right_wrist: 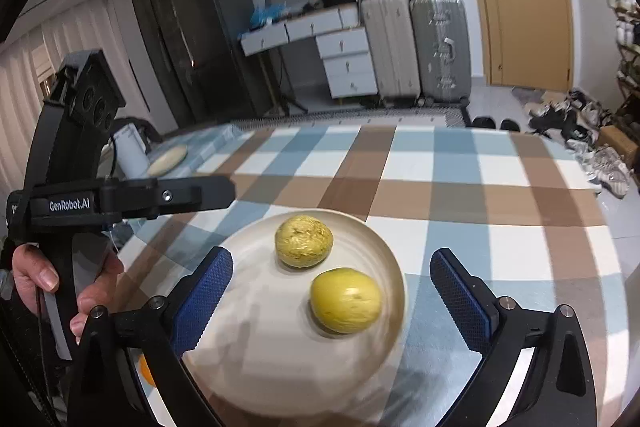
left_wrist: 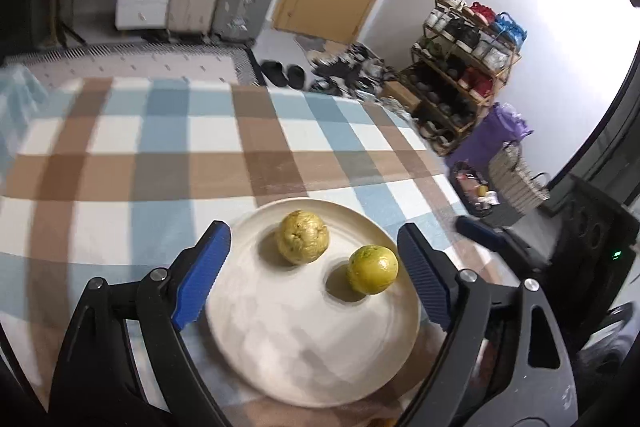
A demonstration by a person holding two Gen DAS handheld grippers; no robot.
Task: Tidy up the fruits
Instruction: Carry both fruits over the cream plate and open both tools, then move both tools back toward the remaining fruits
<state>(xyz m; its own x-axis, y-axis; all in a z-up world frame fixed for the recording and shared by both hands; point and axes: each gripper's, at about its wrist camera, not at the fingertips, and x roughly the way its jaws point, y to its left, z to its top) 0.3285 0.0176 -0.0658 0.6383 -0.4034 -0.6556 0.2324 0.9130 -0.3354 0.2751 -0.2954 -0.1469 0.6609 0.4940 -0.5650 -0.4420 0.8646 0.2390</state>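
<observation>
A cream plate [left_wrist: 300,347] [right_wrist: 260,367] sits on the checked tablecloth and holds two fruits. One is a wrinkled yellow fruit [left_wrist: 303,237] [right_wrist: 304,241]; the other is a smoother yellow-green fruit [left_wrist: 372,269] [right_wrist: 346,301]. Both lie free on the plate, apart from each other. My left gripper [left_wrist: 313,229] hangs open above the plate, its blue pads wide on either side of the fruits. The right gripper [right_wrist: 331,254] is open too, with nothing pressed between its pads. In the right wrist view a hand [right_wrist: 36,279] holds the left gripper's body [right_wrist: 132,199].
The checked table [right_wrist: 460,187] stretches ahead. A flat round board [right_wrist: 168,159] and a white jug [right_wrist: 130,151] stand at its far left. An orange fruit [right_wrist: 146,371] peeks out under the right gripper's left finger. Beyond the table are suitcases [right_wrist: 416,43], a door and a shoe rack [left_wrist: 460,79].
</observation>
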